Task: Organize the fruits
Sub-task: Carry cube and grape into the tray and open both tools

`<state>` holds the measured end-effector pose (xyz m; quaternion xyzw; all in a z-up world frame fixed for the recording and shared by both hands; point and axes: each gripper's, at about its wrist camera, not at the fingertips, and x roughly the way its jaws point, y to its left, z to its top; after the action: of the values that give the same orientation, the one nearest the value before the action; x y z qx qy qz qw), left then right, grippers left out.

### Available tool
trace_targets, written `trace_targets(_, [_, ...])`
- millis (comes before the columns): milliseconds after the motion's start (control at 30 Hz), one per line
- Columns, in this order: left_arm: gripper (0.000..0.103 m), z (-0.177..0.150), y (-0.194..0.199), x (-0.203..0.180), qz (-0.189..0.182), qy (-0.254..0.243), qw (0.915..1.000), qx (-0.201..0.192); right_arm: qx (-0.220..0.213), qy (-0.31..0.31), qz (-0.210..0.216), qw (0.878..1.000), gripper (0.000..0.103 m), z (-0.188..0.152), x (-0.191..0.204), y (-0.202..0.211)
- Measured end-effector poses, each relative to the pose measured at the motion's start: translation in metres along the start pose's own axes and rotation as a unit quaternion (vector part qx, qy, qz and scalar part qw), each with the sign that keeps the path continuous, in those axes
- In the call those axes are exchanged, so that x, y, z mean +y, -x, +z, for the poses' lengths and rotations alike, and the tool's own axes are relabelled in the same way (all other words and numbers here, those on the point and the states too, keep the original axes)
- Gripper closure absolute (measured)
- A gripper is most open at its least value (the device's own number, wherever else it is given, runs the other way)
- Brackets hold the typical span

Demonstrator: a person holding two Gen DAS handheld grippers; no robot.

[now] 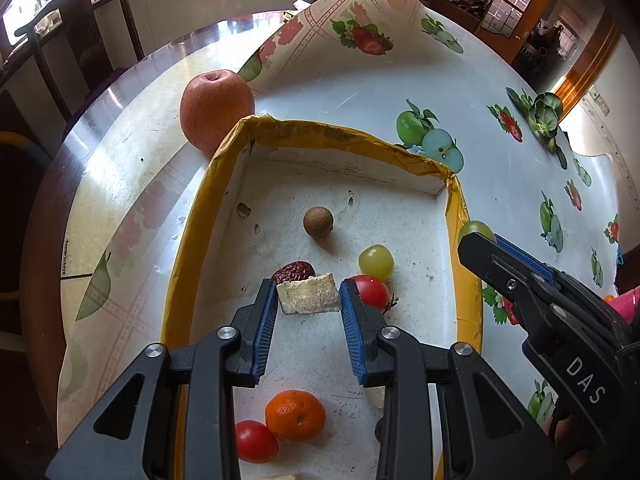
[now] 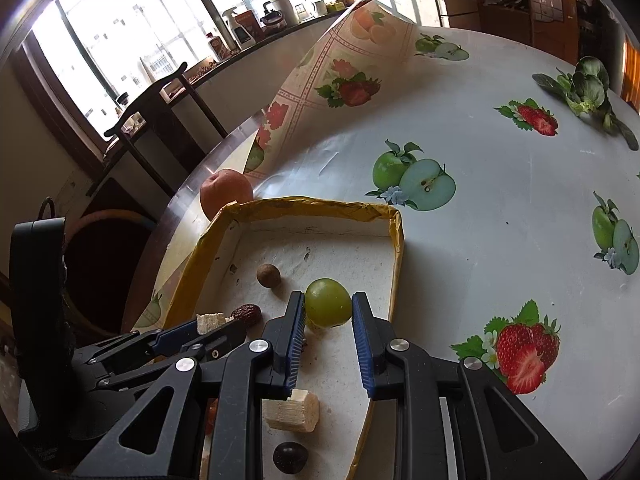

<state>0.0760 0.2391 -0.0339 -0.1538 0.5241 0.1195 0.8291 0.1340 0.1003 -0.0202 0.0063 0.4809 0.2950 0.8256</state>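
Nearest in the left view, a tangerine (image 1: 295,415) and a cherry tomato (image 1: 255,441) sit touching in the tray (image 1: 188,248). The left gripper (image 1: 309,295) has its jaws clamped on a pale sugarcane chunk (image 1: 308,293), with a red date (image 1: 294,271) just behind it. The right gripper (image 2: 329,307) has its jaws pressed against a green grape (image 2: 328,303) over the tray floor. Further back there's a brown longan (image 1: 318,221), and an apple (image 1: 216,110) sits outside the tray on the table (image 1: 500,92), touching its far corner.
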Motion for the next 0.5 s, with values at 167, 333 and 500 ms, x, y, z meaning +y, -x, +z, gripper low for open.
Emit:
trace_targets(167, [0.073,0.017,-0.009,0.002,0.003,0.003,1.0,-0.001,0.008,0.014,-0.003,1.0,0.079,0.012,0.005,-0.016])
trace_targets(333, [0.073,0.042,-0.023,0.003,0.008,0.007,0.9999,0.0,0.024,0.029,-0.013,0.999,0.079,0.02,0.007,-0.038])
trace_targets(500, [0.073,0.061,-0.041,0.0,0.018,0.003,0.9998,0.006,0.039,0.034,-0.023,0.998,0.079,0.023,0.002,-0.057])
